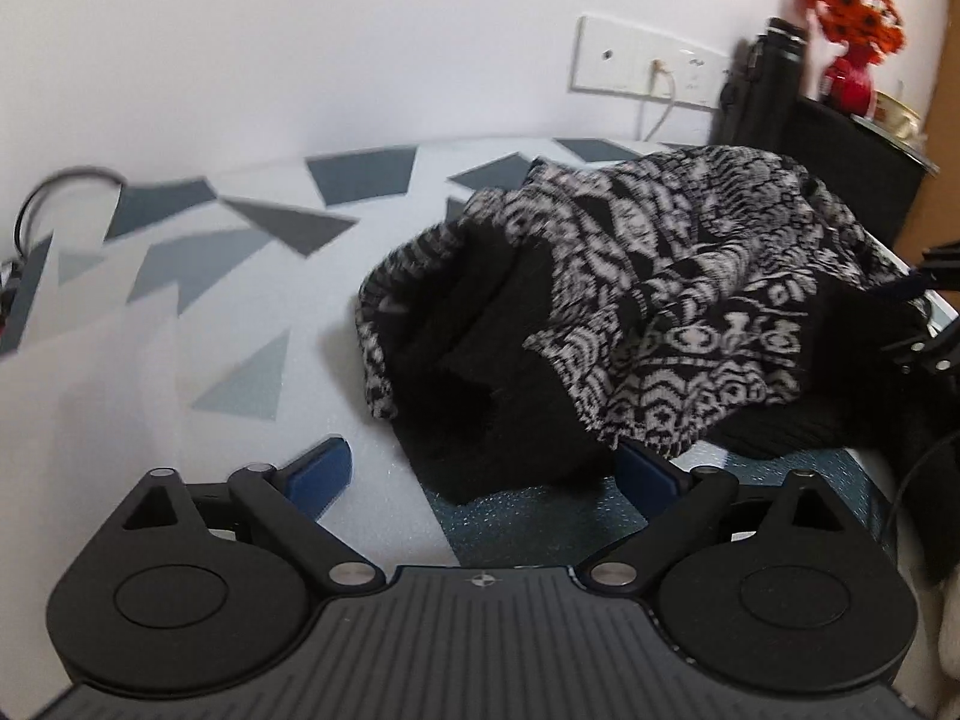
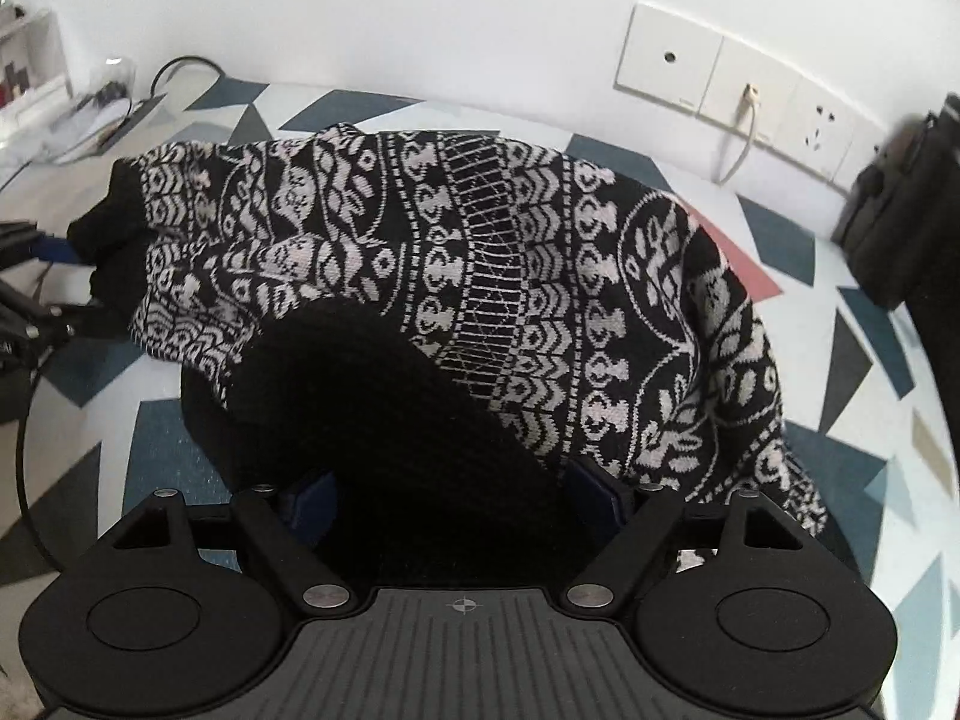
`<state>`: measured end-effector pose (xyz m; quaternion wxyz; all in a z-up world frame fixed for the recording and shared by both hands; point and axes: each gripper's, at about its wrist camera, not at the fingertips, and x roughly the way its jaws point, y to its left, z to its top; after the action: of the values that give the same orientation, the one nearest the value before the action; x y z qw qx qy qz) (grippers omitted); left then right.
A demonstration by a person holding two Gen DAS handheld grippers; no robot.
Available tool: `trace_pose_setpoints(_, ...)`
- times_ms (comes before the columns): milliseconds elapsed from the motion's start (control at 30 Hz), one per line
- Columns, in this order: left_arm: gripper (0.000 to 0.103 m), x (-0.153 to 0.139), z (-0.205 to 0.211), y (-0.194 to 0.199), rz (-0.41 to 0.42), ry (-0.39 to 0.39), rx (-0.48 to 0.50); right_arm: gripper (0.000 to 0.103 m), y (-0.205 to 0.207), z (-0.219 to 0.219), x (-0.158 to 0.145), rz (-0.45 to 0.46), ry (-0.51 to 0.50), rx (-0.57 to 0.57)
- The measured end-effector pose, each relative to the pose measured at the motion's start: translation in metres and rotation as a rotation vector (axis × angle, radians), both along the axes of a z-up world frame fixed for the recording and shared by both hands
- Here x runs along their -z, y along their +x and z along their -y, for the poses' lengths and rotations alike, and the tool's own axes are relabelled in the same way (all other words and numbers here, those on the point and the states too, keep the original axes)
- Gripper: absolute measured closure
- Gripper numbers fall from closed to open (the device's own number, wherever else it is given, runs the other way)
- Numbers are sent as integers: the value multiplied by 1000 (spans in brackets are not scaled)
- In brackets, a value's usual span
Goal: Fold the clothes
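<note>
Sweater [image 2: 540, 276] bunched on worktop [image 1: 240, 300]. Left tongs [image 1: 480, 474] spread wide, empty, black hem at 1 o'clock. Right tongs [image 2: 456, 492] parted around black hem; should clamp edge only, single layer.

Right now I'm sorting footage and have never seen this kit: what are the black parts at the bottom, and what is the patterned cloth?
Each picture comes from a camera on a hand-held two-finger tool, looking along its fingers. The left tool is open, with the black edge of the sweater between its blue pads. The right tool is also open around a black part of the same sweater. The black-and-white sweater lies rumpled on a table with a triangle-pattern cover. Neither tool has clamped it yet.
</note>
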<state>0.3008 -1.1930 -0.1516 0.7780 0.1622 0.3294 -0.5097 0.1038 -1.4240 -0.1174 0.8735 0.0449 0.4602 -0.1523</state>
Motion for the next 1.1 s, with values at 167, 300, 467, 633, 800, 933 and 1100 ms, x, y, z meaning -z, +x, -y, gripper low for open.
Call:
trace_pose_setpoints(167, 0, 4, 7, -5, 39, 31, -6, 21, 0, 1, 4, 15, 15, 11)
trace_pose_setpoints(300, 0, 4, 10, -6, 53, 52, -2, 18, 2, 1, 6, 23, 24, 23)
trace_pose_setpoints(467, 0, 4, 14, -5, 57, 67, -7, 16, 2, 2, 7, 29, 32, 36)
trace_pose_setpoints(633, 0, 6, 13, -7, 73, 44, -43, 16, 2, 0, 7, 32, 32, 46)
trace_pose_setpoints(800, 0, 8, 12, -11, 86, 25, -69, 16, 1, -1, 7, 31, 31, 54)
trace_pose_setpoints(933, 0, 7, 13, -10, 87, 28, -64, 15, 1, -2, 7, 30, 33, 60)
trace_pose_setpoints(1100, 0, 9, 11, -12, 95, 7, -75, 15, 1, -2, 7, 30, 35, 64)
